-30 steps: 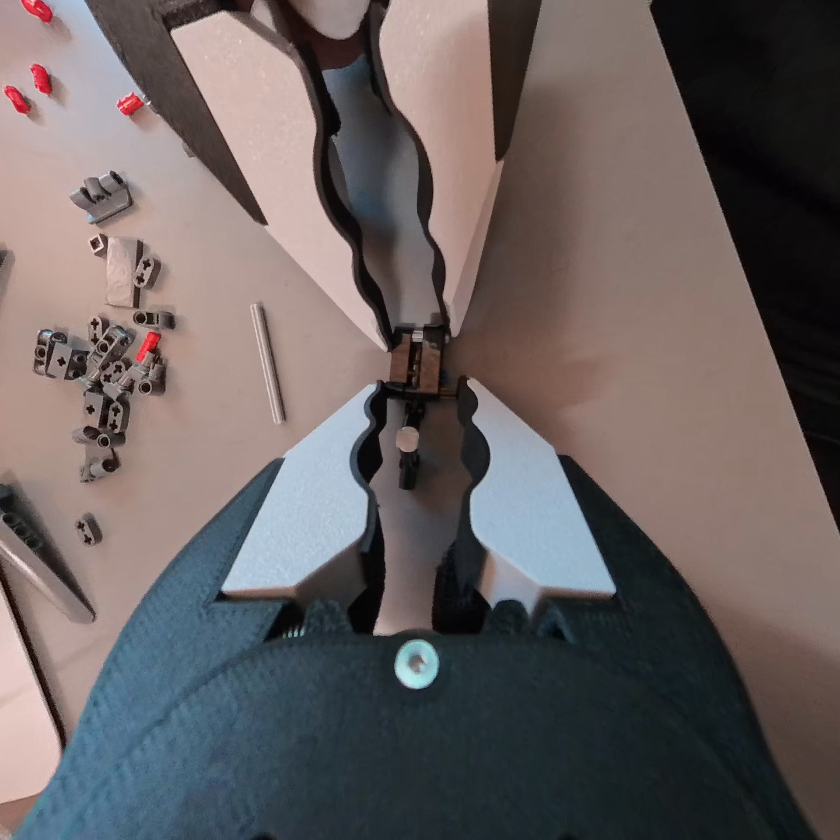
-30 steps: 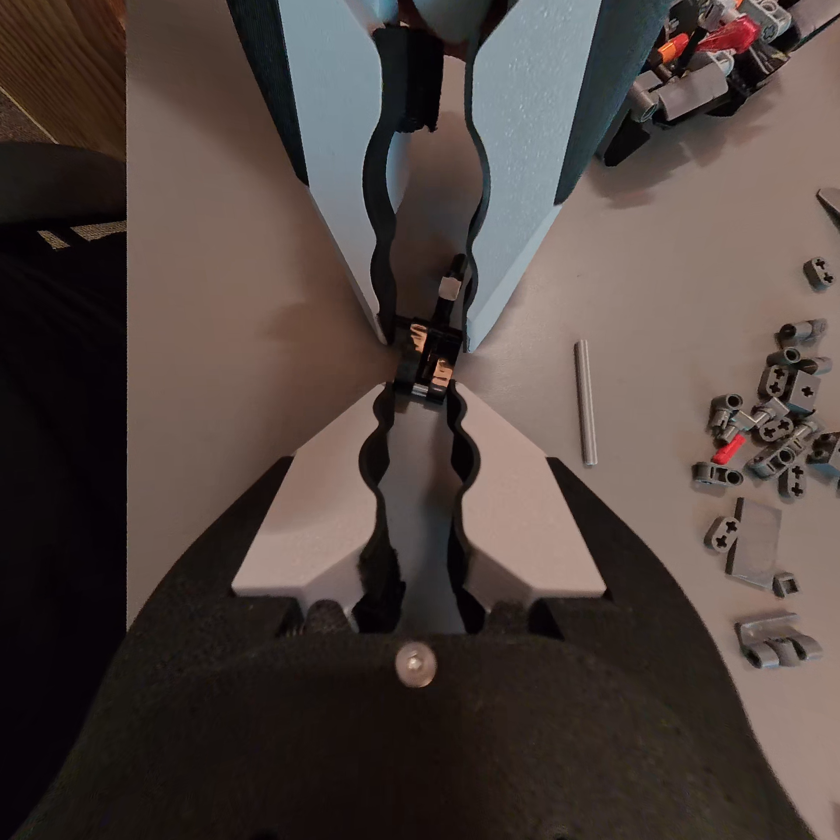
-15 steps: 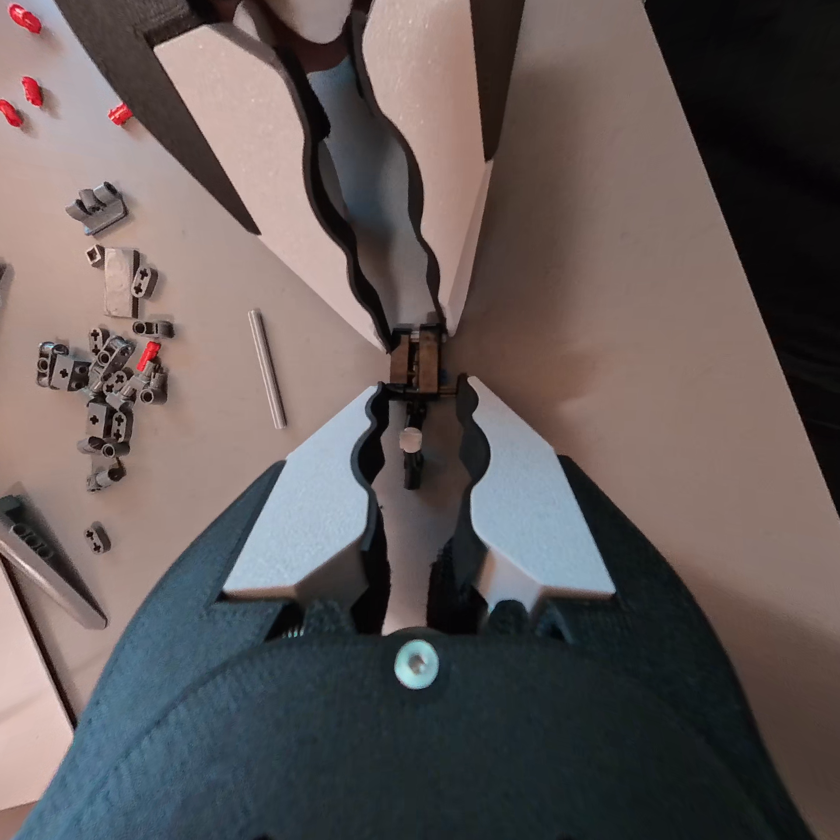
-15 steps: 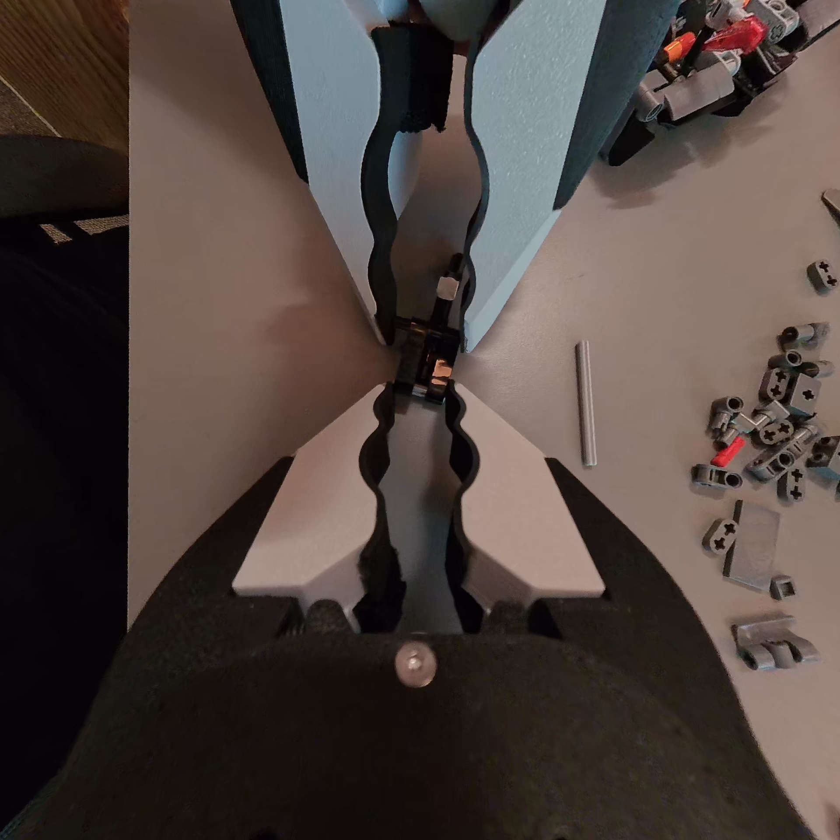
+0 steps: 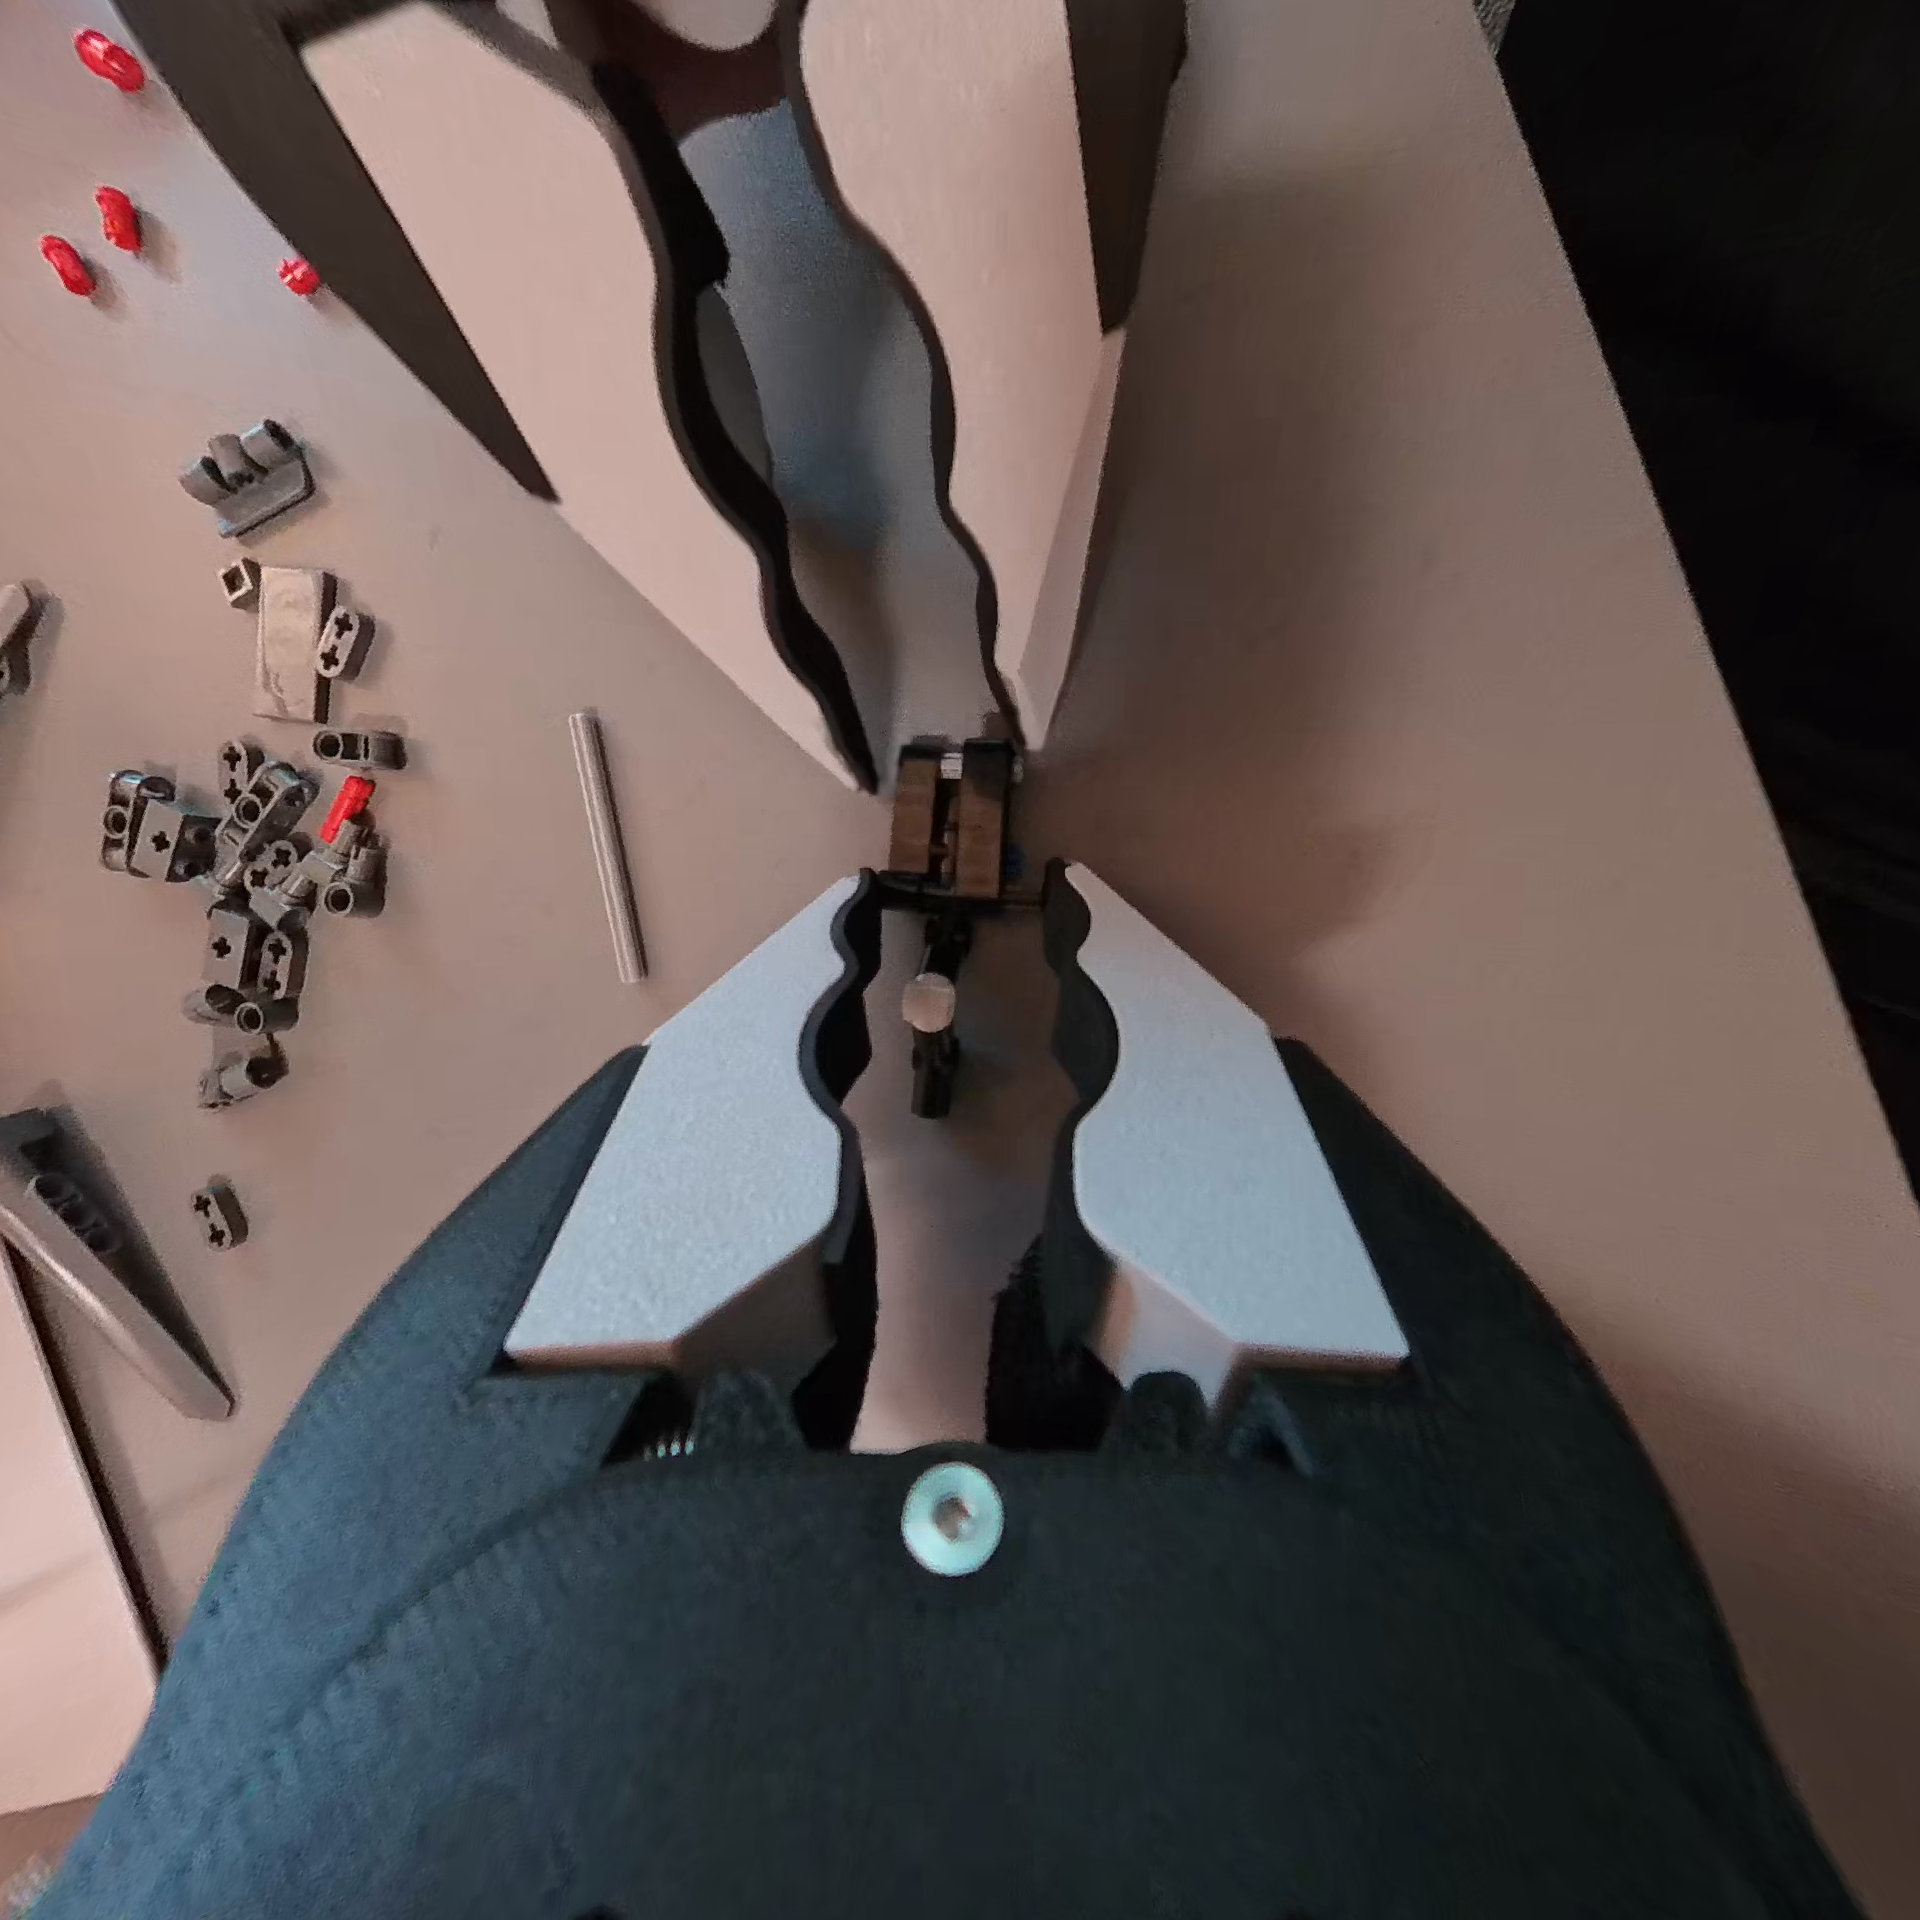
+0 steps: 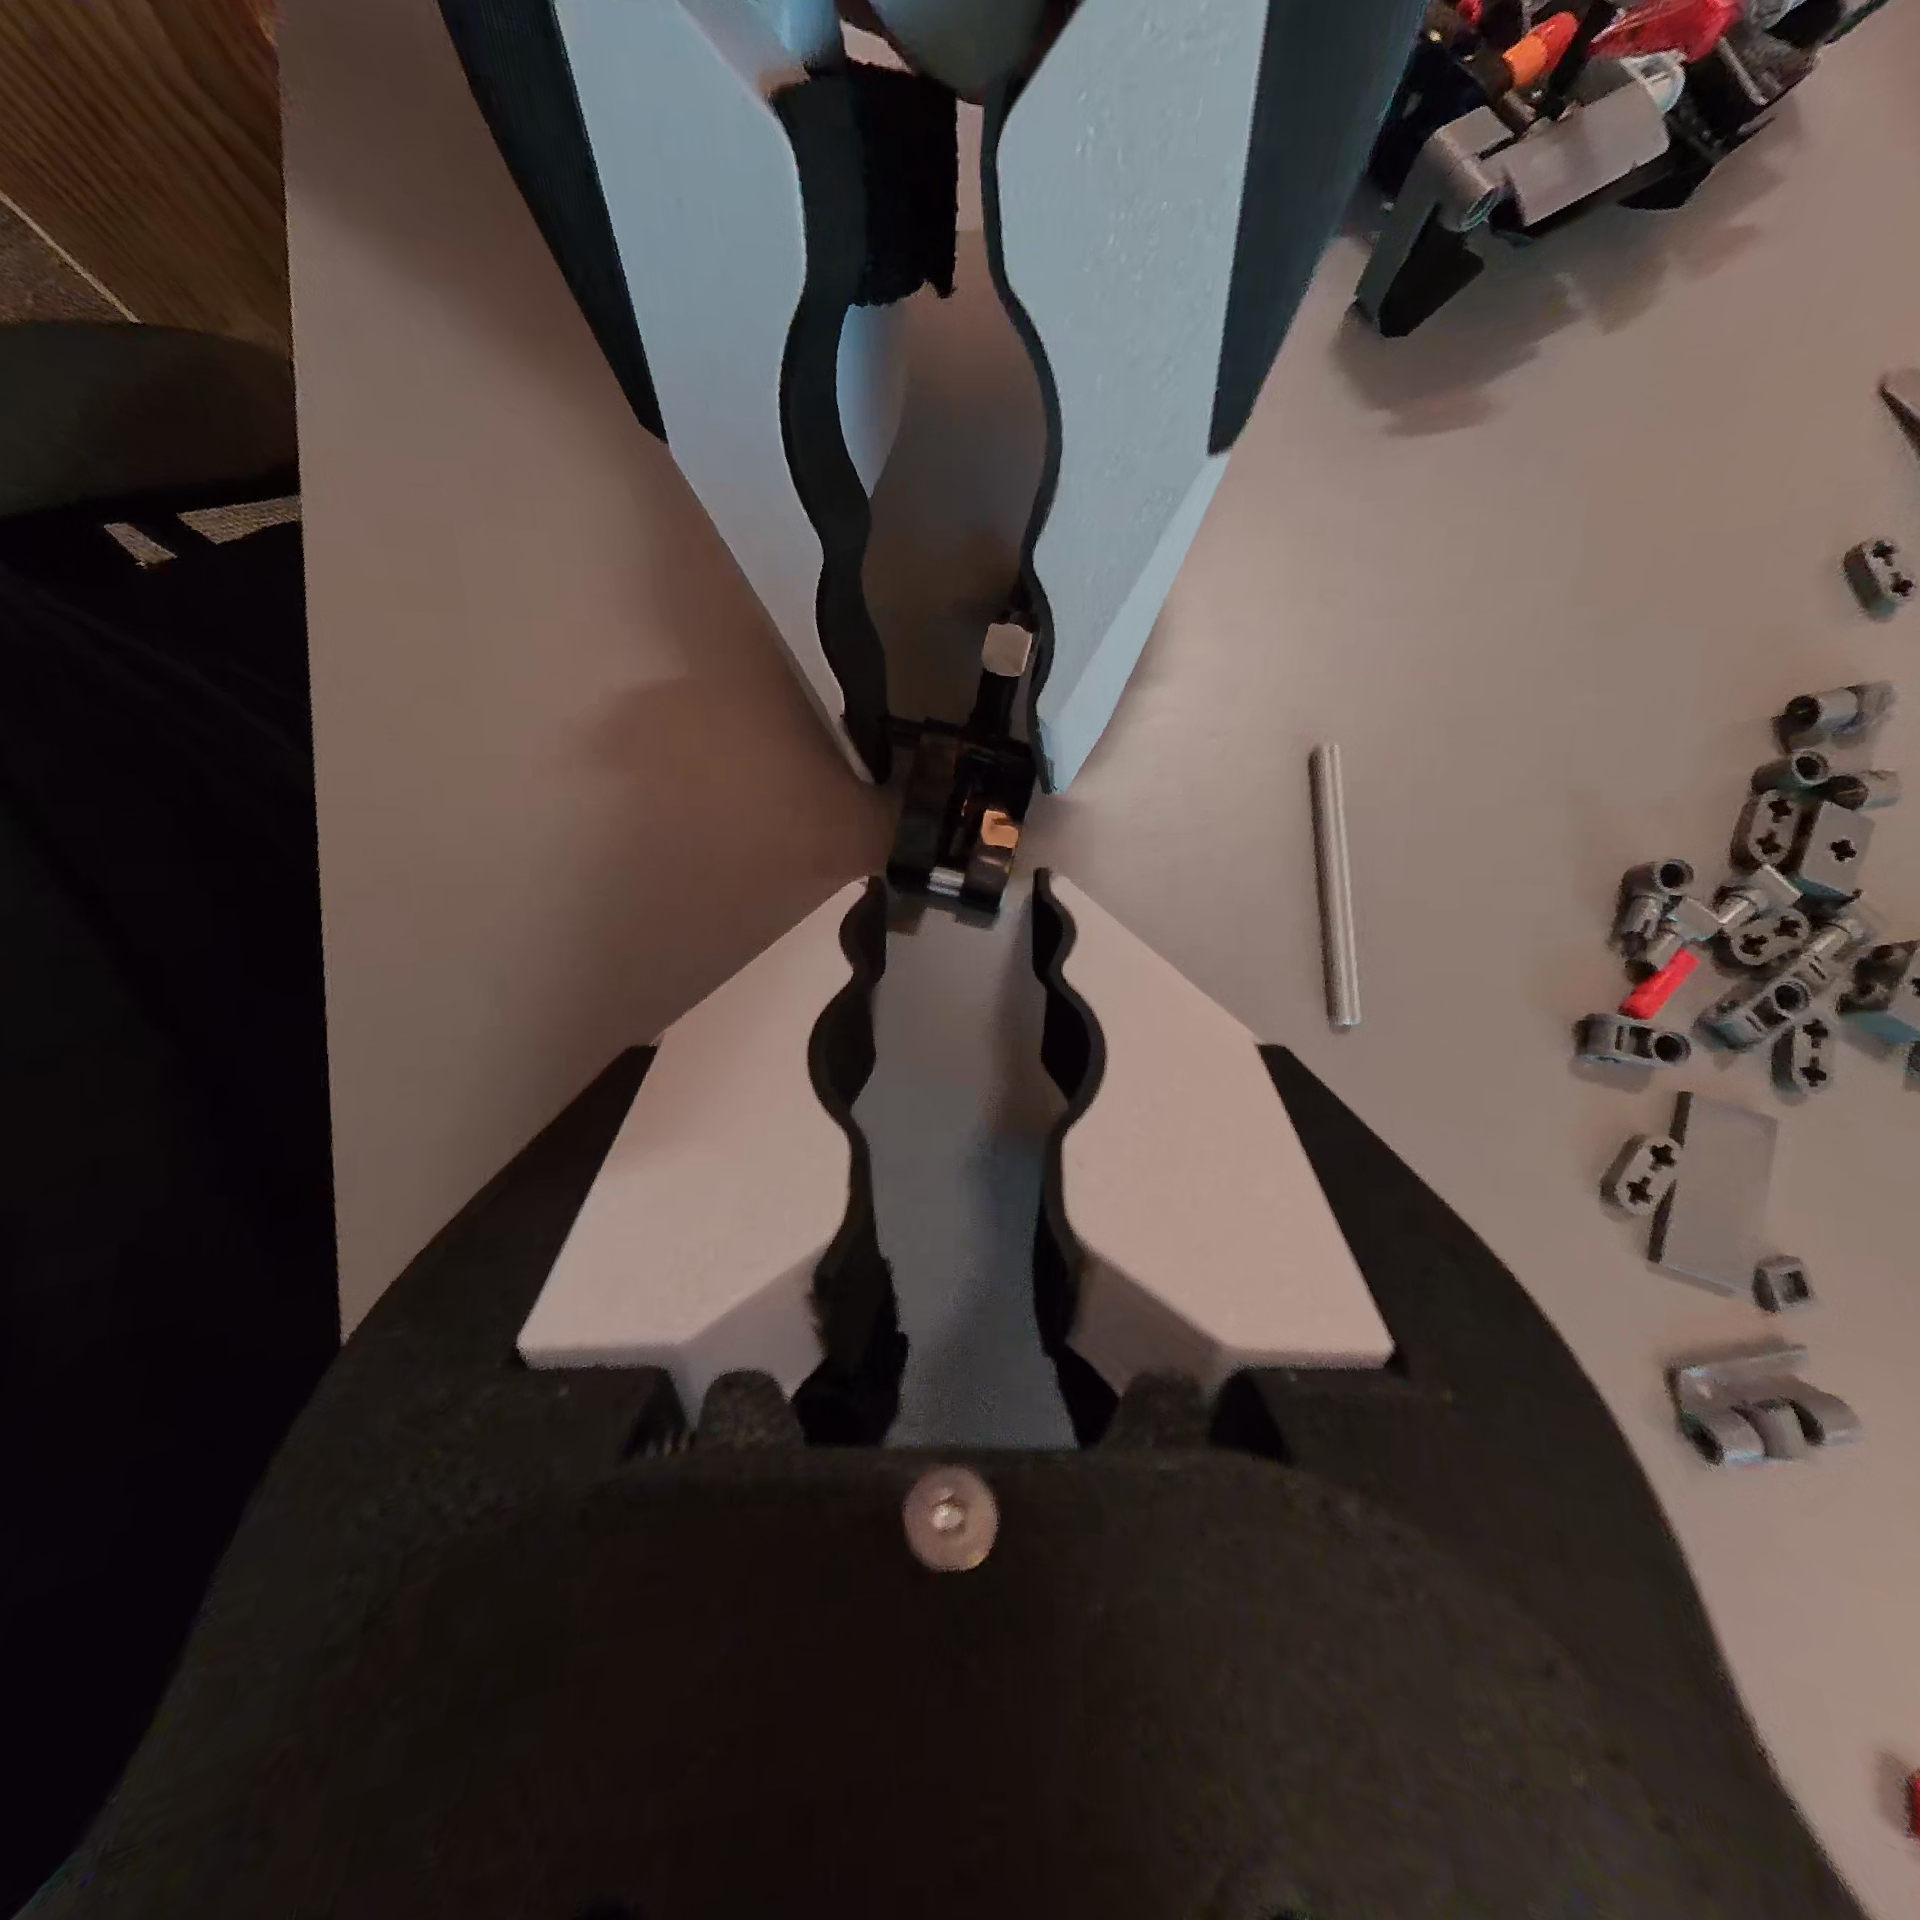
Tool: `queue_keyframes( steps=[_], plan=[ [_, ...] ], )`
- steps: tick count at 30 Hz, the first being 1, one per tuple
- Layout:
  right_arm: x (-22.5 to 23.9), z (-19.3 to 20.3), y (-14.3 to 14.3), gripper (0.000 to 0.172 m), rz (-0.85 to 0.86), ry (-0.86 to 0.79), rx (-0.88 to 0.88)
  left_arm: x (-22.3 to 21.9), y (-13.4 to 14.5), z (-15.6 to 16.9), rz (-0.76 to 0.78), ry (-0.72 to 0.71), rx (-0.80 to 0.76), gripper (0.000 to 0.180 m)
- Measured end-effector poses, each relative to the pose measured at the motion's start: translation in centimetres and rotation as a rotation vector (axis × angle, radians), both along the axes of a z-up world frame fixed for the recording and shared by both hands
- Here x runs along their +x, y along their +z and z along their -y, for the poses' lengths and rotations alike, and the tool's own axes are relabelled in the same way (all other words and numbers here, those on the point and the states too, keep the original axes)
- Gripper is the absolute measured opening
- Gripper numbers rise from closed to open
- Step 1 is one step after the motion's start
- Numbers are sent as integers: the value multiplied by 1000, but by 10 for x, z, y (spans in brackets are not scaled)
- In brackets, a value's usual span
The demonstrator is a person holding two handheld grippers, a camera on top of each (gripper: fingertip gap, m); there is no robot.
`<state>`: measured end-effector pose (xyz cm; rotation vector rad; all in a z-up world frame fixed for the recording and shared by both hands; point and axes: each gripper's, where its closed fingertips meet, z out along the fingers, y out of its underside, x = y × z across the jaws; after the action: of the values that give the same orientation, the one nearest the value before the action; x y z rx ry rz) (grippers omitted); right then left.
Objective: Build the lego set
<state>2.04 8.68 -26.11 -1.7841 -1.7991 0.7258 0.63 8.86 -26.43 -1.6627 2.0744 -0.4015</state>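
My left gripper (image 5: 961, 894) clamps a small black brick assembly (image 5: 951, 821); my right gripper (image 6: 956, 894), tip to tip opposite, stands released, its fingertips clear of it.

Bench (image 5: 1351, 727) pale and smooth. In the left wrist view, a thin grey rod (image 5: 608, 844) lies alone, and left of it is a heap of small grey connectors (image 5: 244, 862) with one red pin in it. Farther off, a few red bits (image 5: 88, 239) are scattered, and a long grey beam (image 5: 94, 1278) lies near left. In the right wrist view, a half-built grey model (image 6: 1538, 166) stands far right, and a flat grey panel (image 6: 1714, 1205) lies near right. Wood floor (image 6: 135, 135) far left.
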Motion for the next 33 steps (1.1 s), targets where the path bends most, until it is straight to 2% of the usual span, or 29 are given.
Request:
queue_keyframes(
  steps=[3, 10, 33],
  plan=[
    [-5, -1, 11, 29, -34, -19, -18, 0, 0, 0, -2, -1, -1, 30],
    [-14, -1, 2, 22, -20, -54, -69, 0, 0, 0, 6, 9, -3, 30],
    [-15, -1, 2, 19, -22, -40, -68, 3, 1, 0, 61, 45, -11, 28]
  ],
)
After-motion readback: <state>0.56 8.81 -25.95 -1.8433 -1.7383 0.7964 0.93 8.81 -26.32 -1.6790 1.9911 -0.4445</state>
